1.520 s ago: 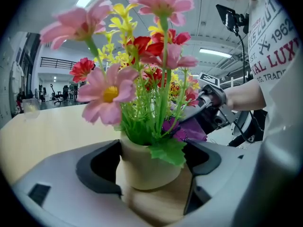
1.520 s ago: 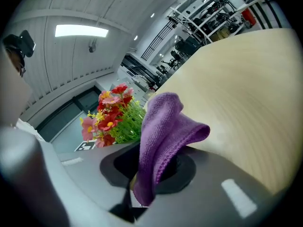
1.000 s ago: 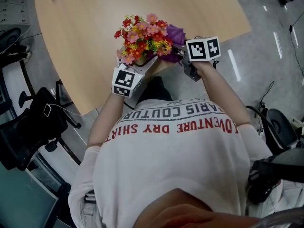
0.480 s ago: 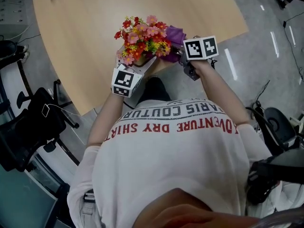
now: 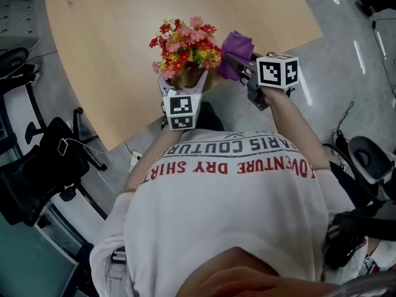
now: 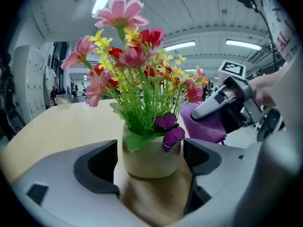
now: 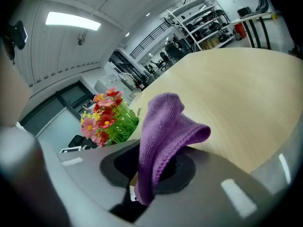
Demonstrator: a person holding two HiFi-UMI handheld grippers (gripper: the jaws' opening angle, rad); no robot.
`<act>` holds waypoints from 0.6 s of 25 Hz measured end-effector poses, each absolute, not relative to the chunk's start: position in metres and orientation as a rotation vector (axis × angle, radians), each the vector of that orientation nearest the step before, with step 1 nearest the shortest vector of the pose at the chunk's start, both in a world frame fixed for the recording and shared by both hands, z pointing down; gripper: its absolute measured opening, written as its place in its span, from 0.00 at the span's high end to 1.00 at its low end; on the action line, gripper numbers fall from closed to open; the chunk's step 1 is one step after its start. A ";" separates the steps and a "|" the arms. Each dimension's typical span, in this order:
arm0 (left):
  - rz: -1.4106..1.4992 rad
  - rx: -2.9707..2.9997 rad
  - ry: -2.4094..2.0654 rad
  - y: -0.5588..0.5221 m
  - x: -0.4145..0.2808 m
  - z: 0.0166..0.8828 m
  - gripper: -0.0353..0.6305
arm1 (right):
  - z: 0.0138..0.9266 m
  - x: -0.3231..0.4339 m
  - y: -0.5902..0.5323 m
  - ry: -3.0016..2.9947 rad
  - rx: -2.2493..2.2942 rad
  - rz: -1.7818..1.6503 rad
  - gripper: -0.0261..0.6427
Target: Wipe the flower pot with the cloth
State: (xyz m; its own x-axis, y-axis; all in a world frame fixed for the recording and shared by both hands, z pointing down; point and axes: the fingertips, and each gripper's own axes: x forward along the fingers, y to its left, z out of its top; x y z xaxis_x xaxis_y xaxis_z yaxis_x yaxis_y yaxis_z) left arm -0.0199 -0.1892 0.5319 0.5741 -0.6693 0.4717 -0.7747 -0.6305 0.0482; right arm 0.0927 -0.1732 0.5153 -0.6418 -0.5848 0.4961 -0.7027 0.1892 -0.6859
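The left gripper [image 5: 184,82] stands wide, with its pads against both sides of the flower pot [image 6: 149,157]. The pot is upright at the near edge of the counter [image 5: 111,54] and carries a bunch of flowers [image 5: 185,42]. The right gripper [image 7: 152,168] is closed on a purple cloth [image 7: 163,126], which stands up from the jaws. In the head view the cloth is just beside the flowers, on their right.

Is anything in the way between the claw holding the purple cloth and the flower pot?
No loose object sits between them. The right claw grips the cloth beside the flower pot, but the left claw clamps the pot's sides and flowers overhang its rim.
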 end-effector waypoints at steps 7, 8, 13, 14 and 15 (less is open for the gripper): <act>0.614 2.524 -1.361 -0.192 -0.016 0.523 0.31 | 0.505 0.097 -0.155 -2.352 1.284 1.418 0.89; 0.612 2.525 -1.356 -0.191 -0.017 0.522 0.33 | 0.503 0.097 -0.154 -2.355 1.285 1.414 0.89; 0.607 2.568 -1.297 -0.188 -0.017 0.519 0.36 | 0.503 0.098 -0.145 -2.378 1.286 1.414 0.89; 0.608 2.578 -1.280 -0.190 -0.016 0.518 0.36 | 0.503 0.100 -0.146 -2.382 1.286 1.415 0.89; 0.608 2.588 -1.261 -0.192 -0.015 0.517 0.36 | 0.502 0.103 -0.148 -2.384 1.284 1.416 0.89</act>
State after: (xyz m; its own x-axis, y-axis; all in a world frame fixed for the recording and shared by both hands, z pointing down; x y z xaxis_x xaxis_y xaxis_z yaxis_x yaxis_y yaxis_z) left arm -0.0146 -0.1924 0.5166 0.5517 -0.7054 0.4449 -0.7872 -0.6166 -0.0014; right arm 0.1025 -0.1475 0.5019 -0.6438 -0.6150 0.4554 -0.6941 0.2186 -0.6859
